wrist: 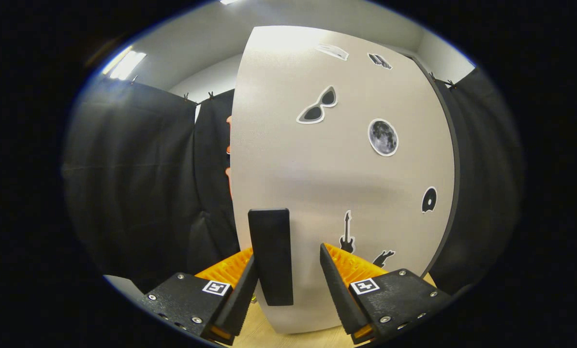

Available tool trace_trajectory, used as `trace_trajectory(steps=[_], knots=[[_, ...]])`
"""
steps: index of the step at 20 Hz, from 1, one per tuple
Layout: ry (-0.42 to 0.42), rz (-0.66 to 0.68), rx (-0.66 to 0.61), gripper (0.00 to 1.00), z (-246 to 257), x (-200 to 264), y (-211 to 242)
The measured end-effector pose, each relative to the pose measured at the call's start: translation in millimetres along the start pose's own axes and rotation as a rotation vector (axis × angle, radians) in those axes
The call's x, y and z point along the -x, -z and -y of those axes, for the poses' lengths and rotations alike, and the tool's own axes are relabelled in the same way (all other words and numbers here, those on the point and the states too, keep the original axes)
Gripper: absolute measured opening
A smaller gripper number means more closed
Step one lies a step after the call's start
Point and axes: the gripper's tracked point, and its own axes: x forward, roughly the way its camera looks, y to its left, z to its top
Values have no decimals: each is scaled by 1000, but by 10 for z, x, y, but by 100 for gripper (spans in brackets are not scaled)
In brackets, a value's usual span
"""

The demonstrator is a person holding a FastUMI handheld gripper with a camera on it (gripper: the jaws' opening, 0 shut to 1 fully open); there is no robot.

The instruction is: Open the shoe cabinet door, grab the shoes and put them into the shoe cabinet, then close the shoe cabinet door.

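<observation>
Your tongs stood spread apart, and the black handle of the shoe cabinet door rose upright between the two fingers. The left finger sat right against the handle's left edge, though you could not tell for sure whether it pressed on it; the right finger was clear of it, with a gap of pale door showing between. So the tongs straddled the handle without clamping it.

The door was a pale, flat panel just ahead of the fingers, with a dark edge running down its right side. It carried stickers: sunglasses high up, a moon to the right of them, a small record near the right edge, and a guitar low down, just beyond the right finger. Under the fingers lay a strip of light wooden tabletop. Black cloth hung to the left of the door.
</observation>
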Motion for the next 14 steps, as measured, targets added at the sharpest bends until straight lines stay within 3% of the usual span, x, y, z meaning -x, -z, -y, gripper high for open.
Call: trace_trajectory(steps=[14], knots=[[135, 35, 57, 80, -24, -173, 12]])
